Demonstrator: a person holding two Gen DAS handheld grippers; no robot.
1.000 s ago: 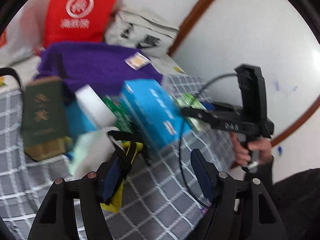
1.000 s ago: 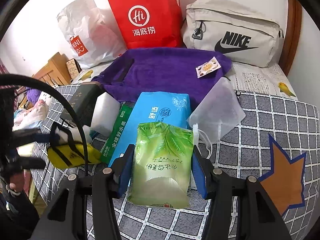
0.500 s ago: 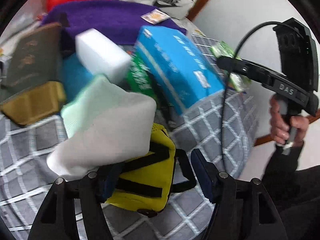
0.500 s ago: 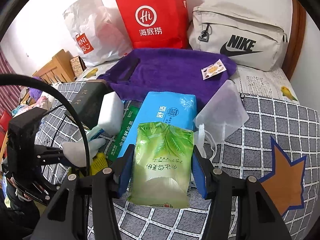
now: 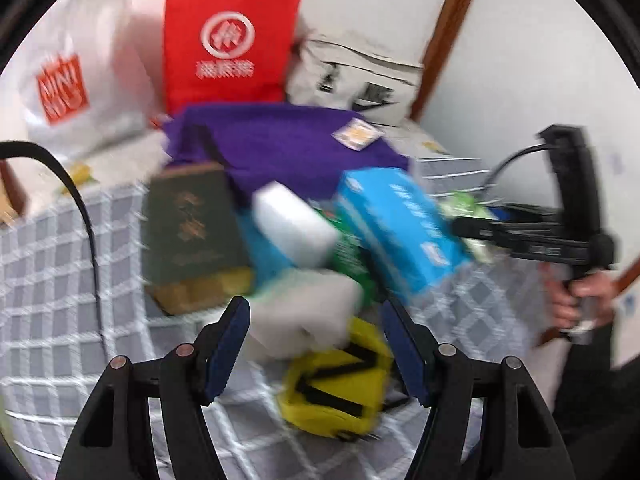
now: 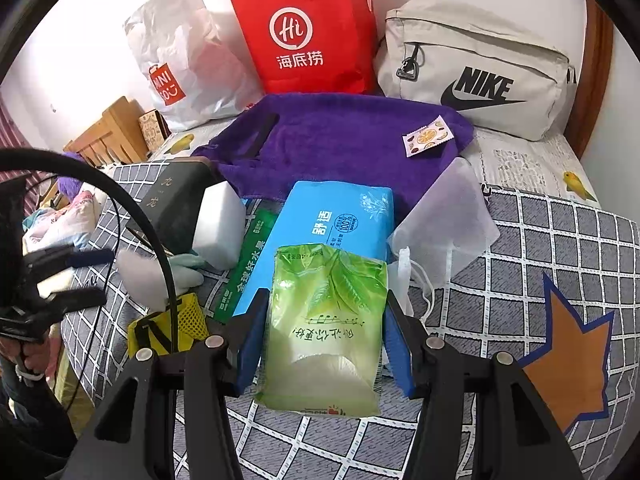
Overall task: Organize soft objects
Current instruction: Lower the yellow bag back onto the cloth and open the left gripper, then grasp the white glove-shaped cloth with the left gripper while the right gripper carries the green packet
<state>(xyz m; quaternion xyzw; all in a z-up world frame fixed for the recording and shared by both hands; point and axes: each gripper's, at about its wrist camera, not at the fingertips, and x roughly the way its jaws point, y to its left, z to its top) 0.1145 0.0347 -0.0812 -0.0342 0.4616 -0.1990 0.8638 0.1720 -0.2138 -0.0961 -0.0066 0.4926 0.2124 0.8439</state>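
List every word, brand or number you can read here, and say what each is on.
"Hi 海底捞": tall red paper bag.
"NIKE": beige fabric bag.
"MINI": crumpled white plastic bag; the rest is folded away.
"舒洁", "100%": light blue tissue pack.
Green tissue pack, dark green strip and dark box: print unclear.

Both wrist views look steeply down, close over one bed (image 6: 560,240), sharing its blue tissue pack (image 5: 396,228)
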